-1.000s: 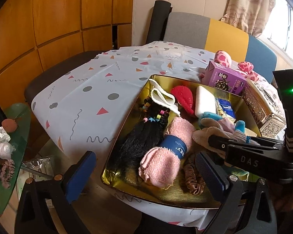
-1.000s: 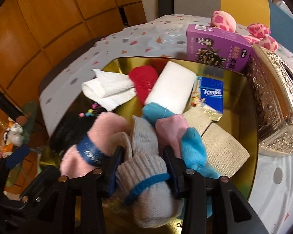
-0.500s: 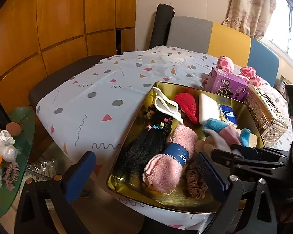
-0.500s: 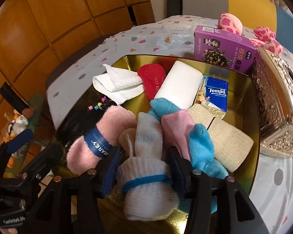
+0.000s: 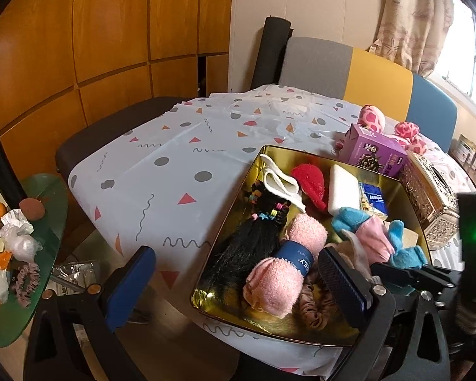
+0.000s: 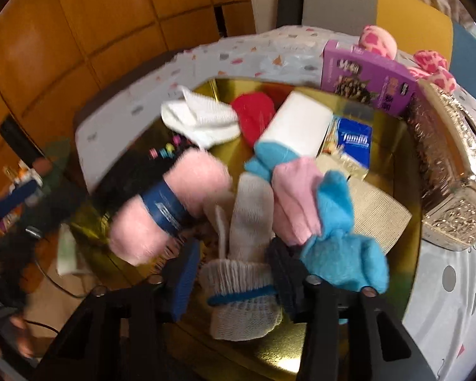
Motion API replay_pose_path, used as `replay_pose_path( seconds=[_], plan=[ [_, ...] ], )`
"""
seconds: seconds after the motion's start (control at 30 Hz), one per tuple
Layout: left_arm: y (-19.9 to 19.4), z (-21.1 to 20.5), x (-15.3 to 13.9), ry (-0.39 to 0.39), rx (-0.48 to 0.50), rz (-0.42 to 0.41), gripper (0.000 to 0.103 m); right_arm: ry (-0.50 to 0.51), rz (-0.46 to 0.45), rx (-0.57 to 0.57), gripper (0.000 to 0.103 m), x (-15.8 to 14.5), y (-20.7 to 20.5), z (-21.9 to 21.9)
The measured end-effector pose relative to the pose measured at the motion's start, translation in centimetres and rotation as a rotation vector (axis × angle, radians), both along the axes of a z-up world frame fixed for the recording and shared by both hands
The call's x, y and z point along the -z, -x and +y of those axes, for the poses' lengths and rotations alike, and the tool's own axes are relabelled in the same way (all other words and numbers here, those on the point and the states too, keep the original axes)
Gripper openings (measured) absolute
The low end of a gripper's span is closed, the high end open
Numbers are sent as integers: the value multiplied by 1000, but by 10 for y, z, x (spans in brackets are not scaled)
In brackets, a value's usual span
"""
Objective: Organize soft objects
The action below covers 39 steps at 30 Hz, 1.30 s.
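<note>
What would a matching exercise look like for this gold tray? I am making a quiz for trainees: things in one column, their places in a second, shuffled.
Things:
1. rolled pink fluffy towel with a blue paper band
2. cream knitted sock with a blue stripe
3. purple cardboard box
4. red fuzzy cloth

Places:
A. outside the gold tray, at its far edge
B. between the right gripper fingers
C. beside the black hair bundle
D. between the white folded cloth and the white block

Pairs: 1-C, 2-B, 3-A, 4-D
</note>
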<state>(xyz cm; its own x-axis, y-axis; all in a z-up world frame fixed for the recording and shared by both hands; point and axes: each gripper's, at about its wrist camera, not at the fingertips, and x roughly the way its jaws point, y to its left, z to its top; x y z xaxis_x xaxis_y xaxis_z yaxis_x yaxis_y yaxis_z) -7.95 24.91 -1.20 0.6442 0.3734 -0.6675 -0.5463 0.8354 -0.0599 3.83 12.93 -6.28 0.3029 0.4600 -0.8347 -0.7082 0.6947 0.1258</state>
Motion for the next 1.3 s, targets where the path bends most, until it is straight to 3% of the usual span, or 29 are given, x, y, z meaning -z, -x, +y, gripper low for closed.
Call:
replay_pose_path(
  seconds=[0.23, 0.37, 0.57, 0.87, 1.3],
  plan=[
    [-2, -9, -5, -19, 24, -3, 103, -47, -17, 40, 44, -12, -3, -15],
    [-2, -14, -7, -18, 32, -8, 103, -111, -84, 69, 46, -34, 4, -31],
    [-3, -26, -11, -39, 49, -14, 103, -114, -196, 197, 47, -52, 10, -51],
    [-9, -51, -19, -69, 79, -30, 103, -90, -253, 326, 47, -52, 8, -82],
    [-17, -78, -17, -101, 129, -7, 103, -96, -280, 424, 47, -52, 2, -111]
  ],
)
